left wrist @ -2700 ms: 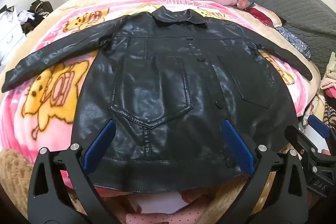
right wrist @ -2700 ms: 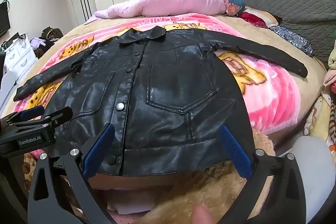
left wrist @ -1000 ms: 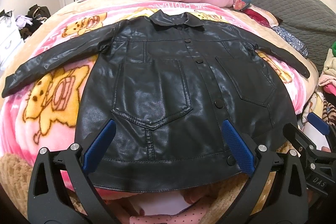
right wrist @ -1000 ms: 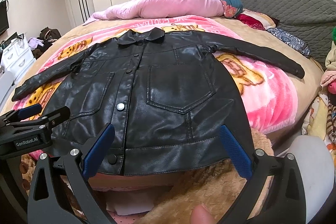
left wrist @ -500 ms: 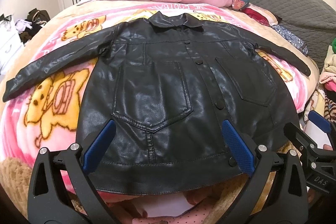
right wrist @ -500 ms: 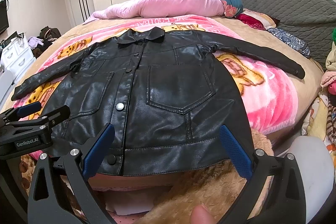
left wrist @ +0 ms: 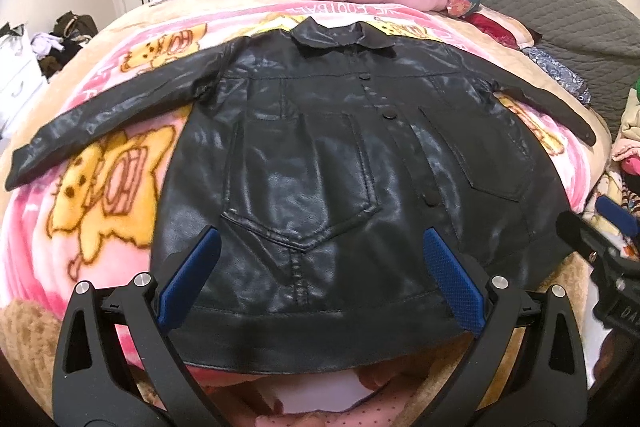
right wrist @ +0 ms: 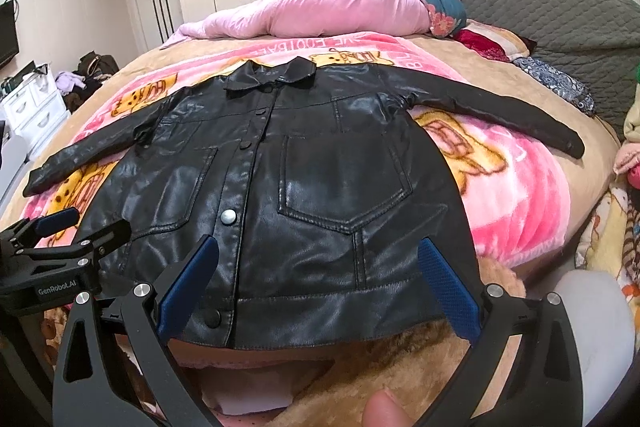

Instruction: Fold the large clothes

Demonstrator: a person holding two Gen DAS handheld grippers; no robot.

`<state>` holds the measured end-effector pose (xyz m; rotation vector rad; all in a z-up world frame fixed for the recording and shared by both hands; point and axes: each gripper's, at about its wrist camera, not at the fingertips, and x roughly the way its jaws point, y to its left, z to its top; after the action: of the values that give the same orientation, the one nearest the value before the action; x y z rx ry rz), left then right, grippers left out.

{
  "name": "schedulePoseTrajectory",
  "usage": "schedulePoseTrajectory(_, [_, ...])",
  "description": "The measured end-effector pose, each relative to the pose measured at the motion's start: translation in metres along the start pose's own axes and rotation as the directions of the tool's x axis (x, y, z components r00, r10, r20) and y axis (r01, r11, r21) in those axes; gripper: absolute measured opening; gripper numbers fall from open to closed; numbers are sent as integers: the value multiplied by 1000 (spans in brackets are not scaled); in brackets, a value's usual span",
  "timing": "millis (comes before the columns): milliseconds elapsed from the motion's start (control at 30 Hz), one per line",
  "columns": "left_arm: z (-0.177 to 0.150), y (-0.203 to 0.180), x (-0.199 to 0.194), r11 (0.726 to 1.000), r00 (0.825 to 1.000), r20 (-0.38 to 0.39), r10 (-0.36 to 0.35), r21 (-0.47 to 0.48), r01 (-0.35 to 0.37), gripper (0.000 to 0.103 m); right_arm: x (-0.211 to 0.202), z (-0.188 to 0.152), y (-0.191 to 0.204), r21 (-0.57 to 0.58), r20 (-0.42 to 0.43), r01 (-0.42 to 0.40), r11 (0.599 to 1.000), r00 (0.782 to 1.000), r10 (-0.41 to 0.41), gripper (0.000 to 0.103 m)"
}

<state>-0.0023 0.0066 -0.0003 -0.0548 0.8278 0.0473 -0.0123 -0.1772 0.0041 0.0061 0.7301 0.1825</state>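
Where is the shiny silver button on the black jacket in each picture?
Left wrist view: the silver button cannot be made out; only dark buttons show down the black jacket.
Right wrist view: silver button sits left of centre, low on the front strip.
Shared landmark: the jacket's collar.

Black jacket [right wrist: 280, 195] flat on bed; right gripper [right wrist: 318, 283] gaping above hem.
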Motion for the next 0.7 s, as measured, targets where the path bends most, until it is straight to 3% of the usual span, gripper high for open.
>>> schedulePoseTrajectory(133, [6, 0, -2, 1000, 1000, 22, -1, 4, 0, 95, -2, 10, -1, -11, 23, -6, 1000, 1000, 6, 99])
schedulePoseTrajectory(300, [16, -4, -4, 997, 997, 25, -75, 6, 75, 95, 0, 24, -2, -13, 34, -55, 998, 998, 56, 99])
schedulePoseTrajectory(700, [54, 13, 8, 994, 997, 43, -68, -79, 71, 95, 19, 51, -5, -17, 27, -102, 995, 994, 102, 99])
